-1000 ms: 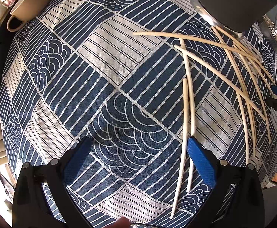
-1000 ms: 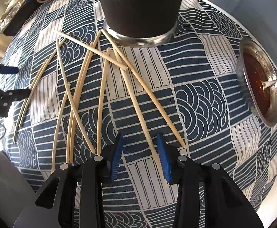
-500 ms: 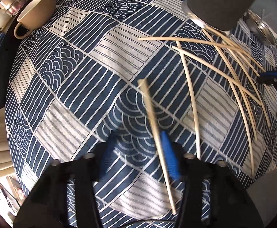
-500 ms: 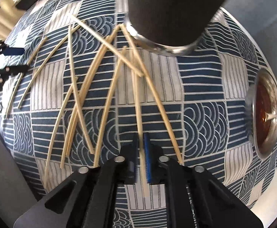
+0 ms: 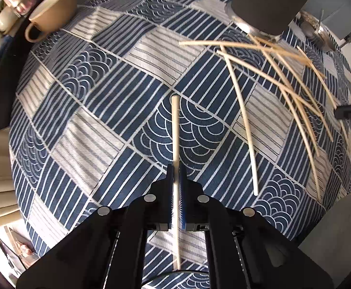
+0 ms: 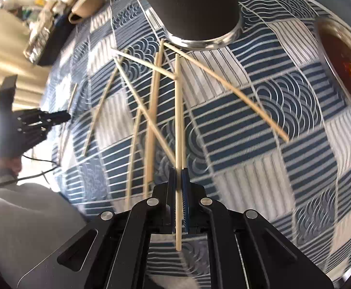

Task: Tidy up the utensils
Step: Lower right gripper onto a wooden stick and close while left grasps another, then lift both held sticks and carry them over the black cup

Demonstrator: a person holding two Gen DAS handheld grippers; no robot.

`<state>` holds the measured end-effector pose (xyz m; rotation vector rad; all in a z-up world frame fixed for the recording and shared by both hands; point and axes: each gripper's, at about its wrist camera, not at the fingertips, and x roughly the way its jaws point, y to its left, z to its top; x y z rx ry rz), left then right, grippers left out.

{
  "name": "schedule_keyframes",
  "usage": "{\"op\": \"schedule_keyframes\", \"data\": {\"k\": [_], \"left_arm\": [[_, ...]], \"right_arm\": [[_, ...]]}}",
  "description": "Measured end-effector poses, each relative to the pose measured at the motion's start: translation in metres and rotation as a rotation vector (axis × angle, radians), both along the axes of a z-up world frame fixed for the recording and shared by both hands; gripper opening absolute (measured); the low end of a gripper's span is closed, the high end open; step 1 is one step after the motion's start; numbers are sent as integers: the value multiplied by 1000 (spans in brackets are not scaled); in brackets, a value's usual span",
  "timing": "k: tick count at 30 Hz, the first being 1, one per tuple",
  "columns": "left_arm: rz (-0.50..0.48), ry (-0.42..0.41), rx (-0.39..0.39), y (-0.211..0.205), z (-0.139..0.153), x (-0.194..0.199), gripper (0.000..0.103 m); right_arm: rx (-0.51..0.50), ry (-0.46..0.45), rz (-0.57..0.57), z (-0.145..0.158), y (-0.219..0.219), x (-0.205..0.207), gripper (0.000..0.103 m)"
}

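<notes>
Several pale wooden chopsticks [image 5: 244, 120] lie scattered on the blue patterned tablecloth [image 5: 98, 110], fanning out from a dark cylindrical holder [image 5: 271, 2]. My left gripper [image 5: 176, 171] is shut on one chopstick [image 5: 175, 125], held above the cloth and pointing forward. My right gripper [image 6: 179, 175] is shut on another chopstick [image 6: 178, 110], which points toward the holder [image 6: 194, 7]. The rest of the chopsticks [image 6: 151, 110] lie to its left and right. The left gripper also shows in the right wrist view [image 6: 62, 115].
A tan mug [image 5: 52, 12] stands at the far left of the cloth, also in the right wrist view [image 6: 86, 2]. A metal bowl of brown liquid [image 6: 344, 65] with a spoon sits at the right. Clutter lines the far left edge.
Both grippers closed from open, each on a chopstick. The left one lifted its chopstick off the cloth and turned it straight ahead. The right one lifted and tilted with its chopstick.
</notes>
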<state>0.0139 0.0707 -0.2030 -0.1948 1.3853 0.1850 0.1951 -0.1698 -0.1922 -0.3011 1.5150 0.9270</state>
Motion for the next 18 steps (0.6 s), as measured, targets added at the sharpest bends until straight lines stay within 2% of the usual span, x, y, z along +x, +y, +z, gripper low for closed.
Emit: {"op": "schedule_keyframes", "data": {"k": [6, 8, 18], "left_arm": [[22, -90, -1, -2, 31, -14, 5], [23, -134, 1, 0, 49, -15, 5], [-39, -331, 33, -13, 128, 41, 5]], "right_arm": [[108, -34, -88, 24, -21, -6, 5], [160, -76, -94, 39, -22, -6, 5], [339, -250, -106, 101, -21, 2, 5]]}}
